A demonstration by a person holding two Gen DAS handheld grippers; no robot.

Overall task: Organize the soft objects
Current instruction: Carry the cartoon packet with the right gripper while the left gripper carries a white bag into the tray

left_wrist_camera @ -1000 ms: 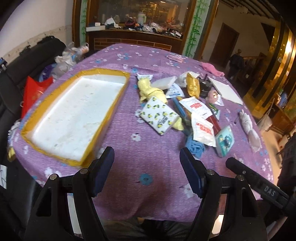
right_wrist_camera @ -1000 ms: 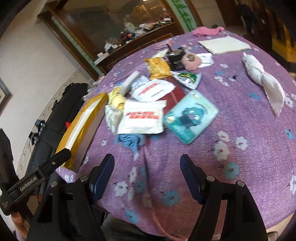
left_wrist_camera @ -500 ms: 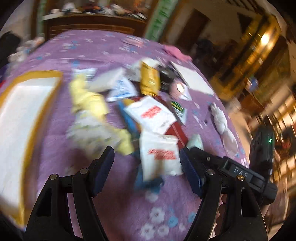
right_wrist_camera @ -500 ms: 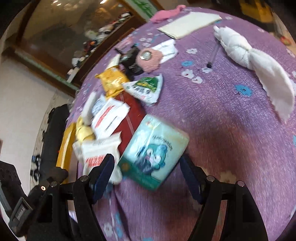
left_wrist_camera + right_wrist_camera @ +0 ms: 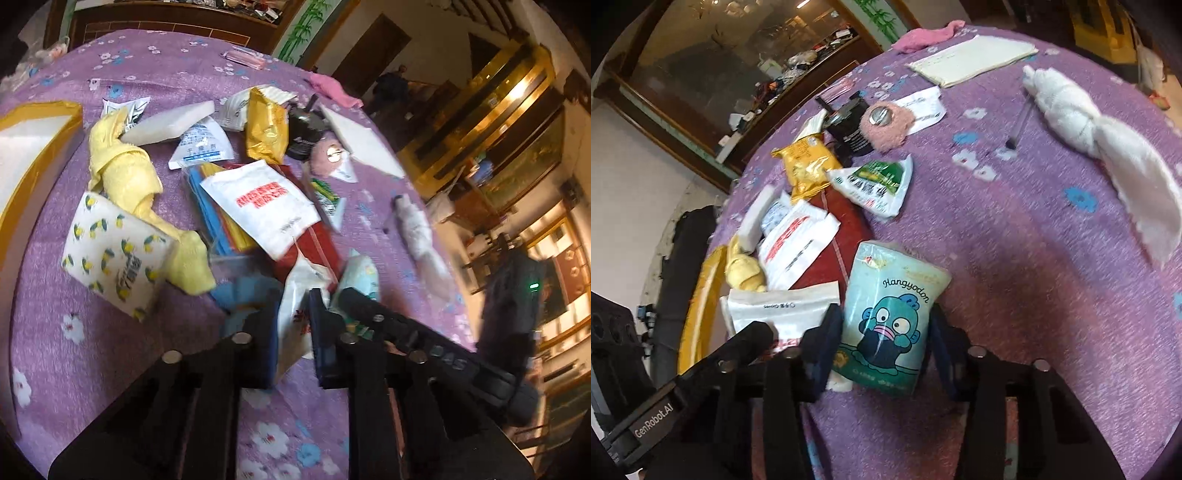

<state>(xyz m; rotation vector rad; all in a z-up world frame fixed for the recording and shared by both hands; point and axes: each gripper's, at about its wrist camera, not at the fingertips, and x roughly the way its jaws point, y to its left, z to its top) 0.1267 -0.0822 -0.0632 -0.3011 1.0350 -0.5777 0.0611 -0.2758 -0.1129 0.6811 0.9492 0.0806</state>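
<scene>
My left fingers have just closed, pinching the white packet; my right fingers have just closed around the tissue pack. Both look ready to lift.

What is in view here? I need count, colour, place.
tablecloth: one, purple, over table
tray: one, white with yellow rim, left
yellow towel: one, yellow, beside tray
white towel: one, white, right
lemon tissue pack: one, white, left
snack bag: one, gold, middle
far pouch: one, white with red print, middle
near pouch: one, white, front
teal tissue pack: one, teal, front
left hand-held gripper: one, black, shut on near pouch
right hand-held gripper: one, black, jaws just closing on teal tissue pack
</scene>
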